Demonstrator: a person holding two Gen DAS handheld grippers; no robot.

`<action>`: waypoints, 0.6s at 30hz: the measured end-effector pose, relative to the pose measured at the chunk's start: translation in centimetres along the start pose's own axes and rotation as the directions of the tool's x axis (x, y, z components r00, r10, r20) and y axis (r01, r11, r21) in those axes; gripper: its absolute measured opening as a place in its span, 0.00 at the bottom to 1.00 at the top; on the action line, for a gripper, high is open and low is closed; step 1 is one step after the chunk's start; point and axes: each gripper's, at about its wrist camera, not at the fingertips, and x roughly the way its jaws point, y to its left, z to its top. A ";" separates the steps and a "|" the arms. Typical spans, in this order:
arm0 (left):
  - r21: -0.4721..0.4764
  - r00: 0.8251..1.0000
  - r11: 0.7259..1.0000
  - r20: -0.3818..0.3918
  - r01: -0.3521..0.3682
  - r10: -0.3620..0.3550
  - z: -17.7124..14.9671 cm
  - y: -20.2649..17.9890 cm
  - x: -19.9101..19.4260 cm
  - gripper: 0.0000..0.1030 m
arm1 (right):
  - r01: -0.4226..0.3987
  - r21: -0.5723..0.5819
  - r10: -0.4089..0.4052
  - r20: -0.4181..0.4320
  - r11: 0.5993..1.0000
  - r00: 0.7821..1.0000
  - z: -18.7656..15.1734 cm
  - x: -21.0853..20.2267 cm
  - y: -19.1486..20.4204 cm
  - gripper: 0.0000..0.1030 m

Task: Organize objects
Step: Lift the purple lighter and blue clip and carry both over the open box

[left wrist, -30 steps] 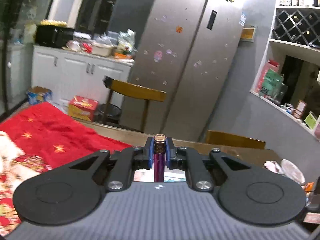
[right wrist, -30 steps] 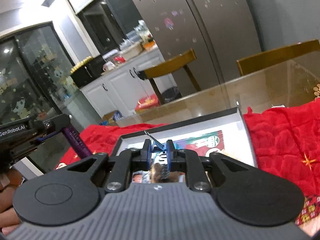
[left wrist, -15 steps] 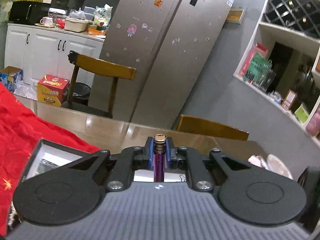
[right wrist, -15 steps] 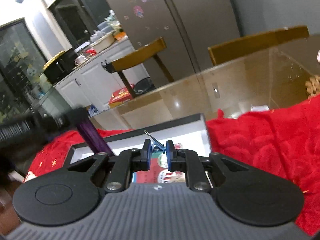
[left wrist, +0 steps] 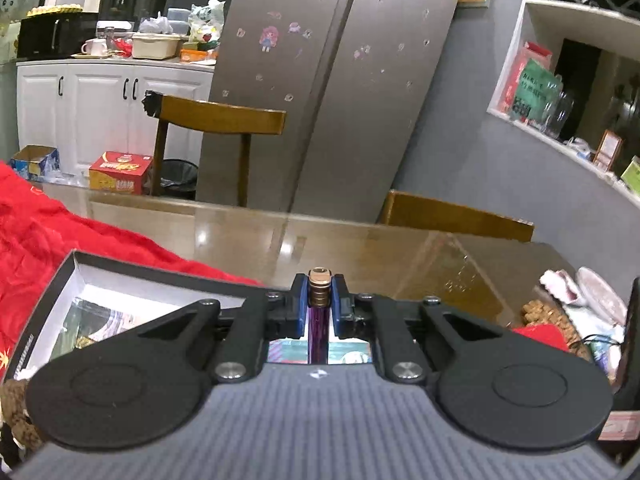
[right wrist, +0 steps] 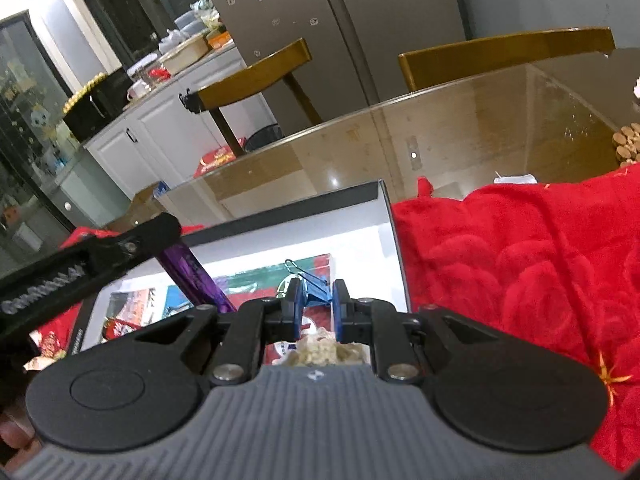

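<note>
My left gripper (left wrist: 319,304) is shut on a purple tube (left wrist: 319,332) with a ribbed copper tip, held upright between the blue pads. Below and left of it lies a black-rimmed box (left wrist: 76,258) with a white inside and colourful printed items. In the right wrist view the left gripper (right wrist: 80,268) reaches over that box (right wrist: 394,240) from the left, the purple tube (right wrist: 196,276) slanting down into it. My right gripper (right wrist: 316,304) is shut on a small blue binder clip (right wrist: 314,290) just above the box's near right part.
The box rests on a red cloth (right wrist: 520,260) over a glass-topped wooden table (left wrist: 320,240). Wooden chairs (left wrist: 220,118) and a steel fridge (left wrist: 340,80) stand beyond. Loose clutter (left wrist: 560,312) and a cork mat (right wrist: 628,144) sit at the table's right end.
Both grippers have sunk toward the box, which now looms larger. The left gripper swung right from over the red cloth to the box and nearer the right gripper. Both grips are unchanged.
</note>
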 end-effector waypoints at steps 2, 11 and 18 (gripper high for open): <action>0.003 1.000 1.000 -0.010 -0.011 0.011 -0.3 0.1 0.4 0.14 | 0.005 -0.011 -0.005 0.001 1.000 1.000 -0.1 -0.1 0.1 0.17; 0.009 0.999 0.999 -0.019 -0.031 0.031 -1.4 0.9 0.2 0.14 | -0.011 -0.046 0.008 -0.045 0.999 0.999 -0.5 -0.2 1.1 0.17; 0.005 0.998 0.998 -0.031 -0.059 0.059 -1.4 2.1 -0.3 0.15 | 0.003 -0.062 -0.006 -0.046 0.998 0.999 -0.7 -0.3 1.3 0.17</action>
